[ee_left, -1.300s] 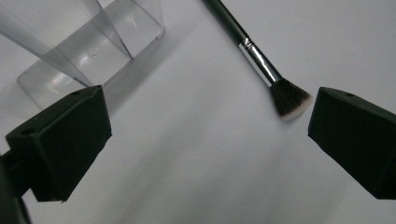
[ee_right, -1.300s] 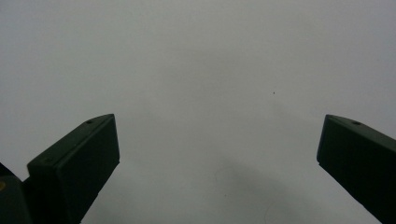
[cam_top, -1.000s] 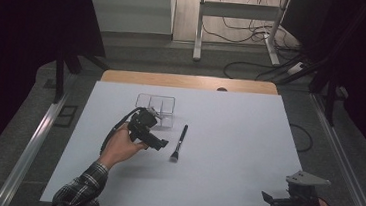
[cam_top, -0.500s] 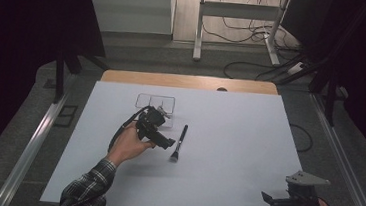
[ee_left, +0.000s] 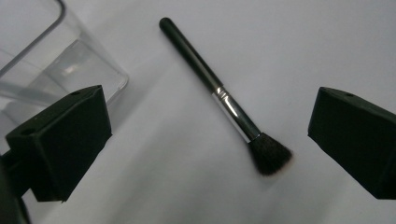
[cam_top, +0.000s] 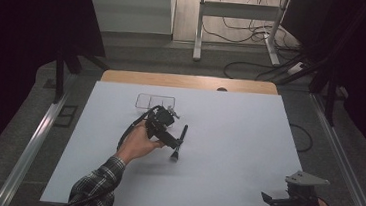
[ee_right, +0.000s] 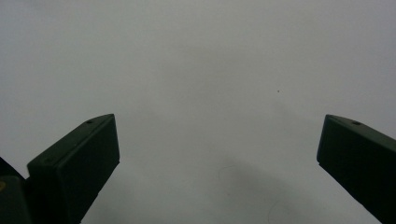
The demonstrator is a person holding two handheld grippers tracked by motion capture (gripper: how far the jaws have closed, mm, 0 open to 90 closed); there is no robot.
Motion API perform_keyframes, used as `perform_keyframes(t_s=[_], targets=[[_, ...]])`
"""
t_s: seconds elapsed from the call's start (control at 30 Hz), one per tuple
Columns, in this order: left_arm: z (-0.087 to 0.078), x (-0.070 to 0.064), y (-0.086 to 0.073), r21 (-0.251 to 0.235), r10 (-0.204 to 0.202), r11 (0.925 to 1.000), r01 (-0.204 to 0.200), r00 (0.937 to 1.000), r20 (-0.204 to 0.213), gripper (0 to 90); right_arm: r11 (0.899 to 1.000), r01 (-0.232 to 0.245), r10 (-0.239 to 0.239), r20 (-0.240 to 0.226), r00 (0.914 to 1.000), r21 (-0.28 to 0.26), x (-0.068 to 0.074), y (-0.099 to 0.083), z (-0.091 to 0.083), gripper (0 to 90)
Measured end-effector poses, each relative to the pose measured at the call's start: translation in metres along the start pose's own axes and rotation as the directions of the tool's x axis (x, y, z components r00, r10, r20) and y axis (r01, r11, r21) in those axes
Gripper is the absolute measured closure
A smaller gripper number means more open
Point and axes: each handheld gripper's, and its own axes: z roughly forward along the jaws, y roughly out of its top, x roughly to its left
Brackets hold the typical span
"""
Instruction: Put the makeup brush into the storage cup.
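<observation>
A makeup brush [cam_top: 180, 141] with a black handle, silver ferrule and dark bristles lies flat on the white table [cam_top: 238, 138]. My left gripper [cam_top: 170, 138] hovers just left of it, held by a hand in a plaid sleeve. In the left gripper view the brush [ee_left: 219, 91] lies between the wide-open jaws of the left gripper [ee_left: 208, 140], touched by neither, bristles nearest the camera. My right gripper [cam_top: 273, 204] rests open near the table's front right corner. In the right gripper view, the right gripper [ee_right: 217, 135] has bare white table between its jaws.
A clear two-compartment container [cam_top: 155, 101] stands just behind the left gripper; its corner [ee_left: 60, 60] shows beside the left jaw. A wooden strip [cam_top: 188, 81] edges the table's far side, with cables and a metal stand on the floor beyond.
My left gripper has moved right and slightly away from the person, closing in on the brush. The right gripper and the brush have stayed put.
</observation>
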Motion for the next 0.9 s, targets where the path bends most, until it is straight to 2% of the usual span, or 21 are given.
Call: perform_keyframes(t_s=[0.37,0.67,0.9], targets=[[0.006,-0.007,0.013,0.018,0.022,0.9996,-0.022,0.9997,-0.004,0.0,1.0,0.005,-0.005,-0.002,1.0,0.005,0.0,0.0,0.0,0.0],[0.017,-0.01,0.015,0.053,0.038,0.9979,-0.037,0.9993,-0.002,0.0,1.0,0.007,-0.007,-0.003,1.0,0.01,0.001,0.0,0.001,0.0],[0.028,-0.01,0.012,0.075,0.033,0.9966,-0.033,0.9995,0.001,0.4,1.0,0.01,-0.01,-0.005,0.9999,0.016,0.001,0.0,0.002,0.0]])
